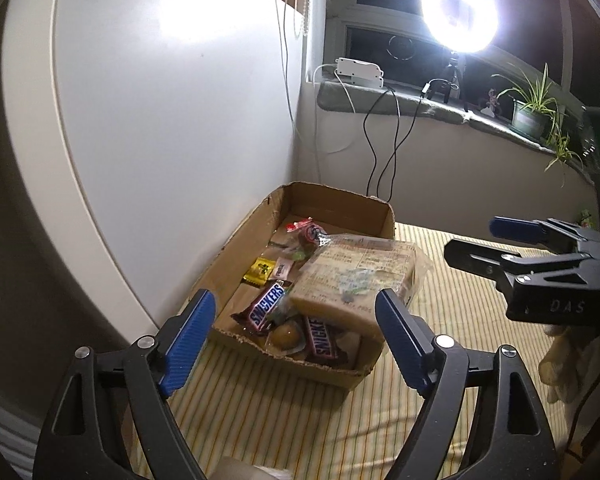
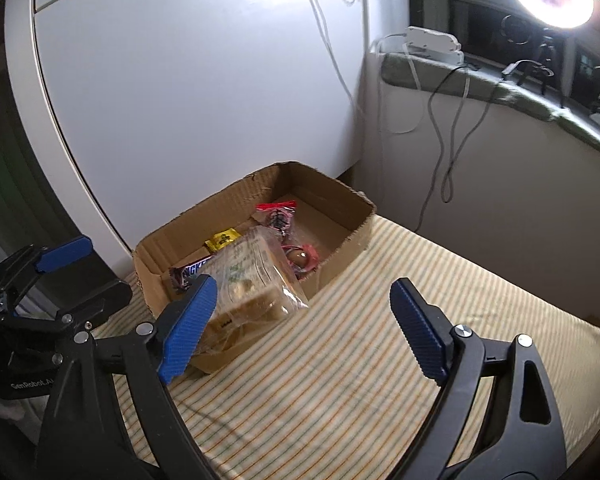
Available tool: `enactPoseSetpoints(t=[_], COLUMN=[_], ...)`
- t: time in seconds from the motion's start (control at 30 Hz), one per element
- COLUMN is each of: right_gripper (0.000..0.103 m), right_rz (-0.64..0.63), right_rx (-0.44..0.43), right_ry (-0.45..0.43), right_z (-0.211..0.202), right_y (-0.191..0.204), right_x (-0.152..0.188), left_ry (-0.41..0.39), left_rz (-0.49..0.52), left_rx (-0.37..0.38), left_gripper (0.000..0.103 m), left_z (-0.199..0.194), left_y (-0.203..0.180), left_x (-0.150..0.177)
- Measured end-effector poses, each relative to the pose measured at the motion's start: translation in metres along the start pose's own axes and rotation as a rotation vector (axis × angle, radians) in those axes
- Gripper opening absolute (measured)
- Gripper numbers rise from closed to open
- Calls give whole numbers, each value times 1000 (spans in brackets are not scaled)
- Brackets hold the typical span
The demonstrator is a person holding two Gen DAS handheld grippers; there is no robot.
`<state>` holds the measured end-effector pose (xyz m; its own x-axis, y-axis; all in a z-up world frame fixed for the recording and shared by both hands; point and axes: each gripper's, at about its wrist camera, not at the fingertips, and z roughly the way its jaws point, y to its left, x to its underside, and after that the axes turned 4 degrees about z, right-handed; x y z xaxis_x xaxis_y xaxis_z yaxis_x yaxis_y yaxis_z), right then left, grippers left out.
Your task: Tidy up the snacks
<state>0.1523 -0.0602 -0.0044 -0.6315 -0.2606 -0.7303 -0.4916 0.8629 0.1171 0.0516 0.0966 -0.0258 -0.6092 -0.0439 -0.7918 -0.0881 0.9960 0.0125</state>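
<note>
A shallow cardboard box (image 1: 240,236) (image 2: 160,240) sits on a striped cloth against a white cabinet. Inside lie two Snickers bars (image 1: 266,306), a yellow sweet (image 1: 259,270) (image 2: 221,239), a red-tied packet (image 1: 309,232) (image 2: 278,216) and a large clear-wrapped tan block (image 1: 356,276) (image 2: 252,276) resting tilted on the box's right rim. My left gripper (image 1: 296,340) is open and empty just in front of the box. My right gripper (image 2: 300,328) is open and empty, to the right of the box; it also shows in the left wrist view (image 1: 476,240).
The white cabinet (image 1: 160,120) stands left of the box. A windowsill (image 1: 400,100) behind holds a ring light (image 1: 458,12), a white power strip (image 1: 358,70) with hanging cables, and a potted plant (image 1: 534,108). The striped cloth (image 2: 380,340) spreads right and forward.
</note>
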Motion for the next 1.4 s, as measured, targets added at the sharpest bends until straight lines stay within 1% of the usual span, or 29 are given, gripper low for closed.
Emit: enactPoseSetpoints(t=[0.13, 0.27, 0.57, 1.4], right_gripper=[99, 99, 99, 99], right_rz=[17, 24, 45, 19], right_rx=[39, 60, 67, 65], right_ry=[-30, -47, -62, -48], right_z=[-12, -21, -31, -30], right_y=[1, -1, -11, -12], right_x=[10, 17, 23, 29], left_ry=[-9, -4, 1, -4], left_rz=[4, 3, 1, -3], left_rx=[-12, -18, -18, -18], left_gripper=[83, 84, 84, 84], left_z=[-7, -10, -10, -13], left_y=[-2, -4, -9, -10], left_x=[4, 9, 11, 11])
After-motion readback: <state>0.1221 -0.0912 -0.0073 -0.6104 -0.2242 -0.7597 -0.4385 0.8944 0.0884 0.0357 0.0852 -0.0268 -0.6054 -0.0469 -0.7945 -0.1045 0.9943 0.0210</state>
